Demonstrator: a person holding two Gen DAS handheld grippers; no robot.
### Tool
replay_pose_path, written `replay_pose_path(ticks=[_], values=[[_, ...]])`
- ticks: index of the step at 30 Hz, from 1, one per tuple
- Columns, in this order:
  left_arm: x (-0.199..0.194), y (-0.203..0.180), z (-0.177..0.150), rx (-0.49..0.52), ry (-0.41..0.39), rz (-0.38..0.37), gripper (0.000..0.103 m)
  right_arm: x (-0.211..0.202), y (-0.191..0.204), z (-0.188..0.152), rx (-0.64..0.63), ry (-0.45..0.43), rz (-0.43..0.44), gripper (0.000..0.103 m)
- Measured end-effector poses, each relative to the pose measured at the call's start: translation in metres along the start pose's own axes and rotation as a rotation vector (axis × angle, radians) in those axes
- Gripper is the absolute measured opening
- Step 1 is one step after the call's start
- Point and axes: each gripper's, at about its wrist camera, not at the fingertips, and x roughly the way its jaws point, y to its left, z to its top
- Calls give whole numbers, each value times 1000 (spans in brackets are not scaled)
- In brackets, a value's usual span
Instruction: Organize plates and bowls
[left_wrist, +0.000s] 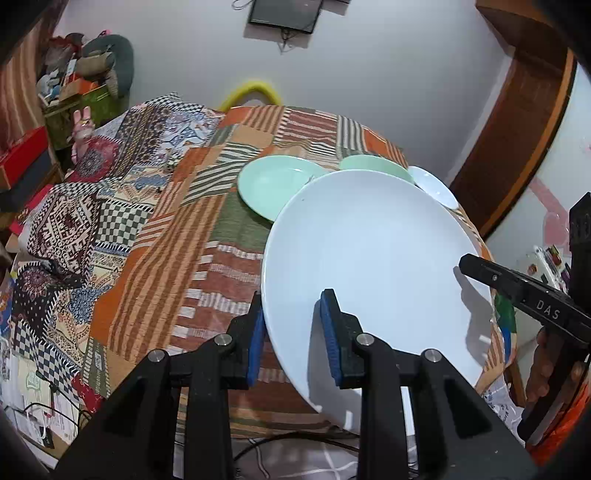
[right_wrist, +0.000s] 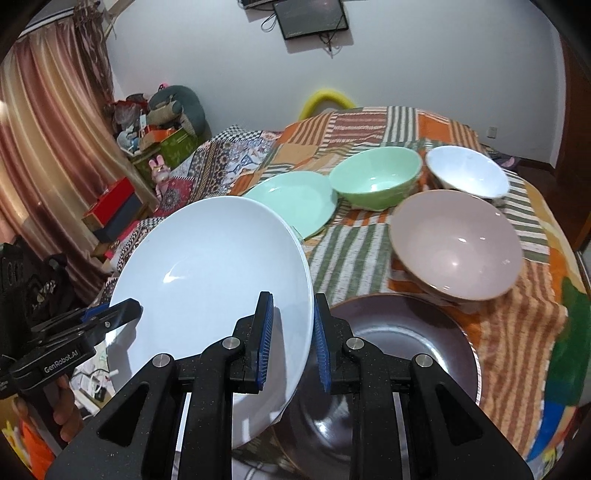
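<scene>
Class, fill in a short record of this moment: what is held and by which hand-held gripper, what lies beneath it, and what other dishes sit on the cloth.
Held: white plate, tilted
Holders: left hand-held gripper, right hand-held gripper, on opposite rim edges
Beneath: dark plate
Other dishes: green plate, green bowl, white bowl, pink bowl
Surface: patchwork cloth

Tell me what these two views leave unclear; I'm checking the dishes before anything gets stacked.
- Dark plate: right wrist view, its left part hidden behind the white plate and right tool; not seen in the left view.
- Green bowl and white bowl: left wrist view, mostly hidden by the white plate.
- Wall screen: top cut off by the frame edge.
- Left tool: lower pad sits under the plate.
</scene>
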Motion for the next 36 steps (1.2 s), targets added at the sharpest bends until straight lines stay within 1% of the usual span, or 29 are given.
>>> replay_pose_path(ticks=[10,21,26,31,36], values=[[6,-41,-7,57,32,-56,29,-31,-30,-15,61,-35,-38,19],[24,-82,-14,139,89,-83,29,-49,-65,-35,147,-36,-78,20],[38,-93,-18,162,129,-94,29,-53,-76,-44,179,-31,-95,20],[56,-97,-22,156,183,-111,29,-51,-87,-51,208,-12,-106,20],[73,-103,-28,170,227,-108,29,-45,-97,-59,237,17,-112,20]])
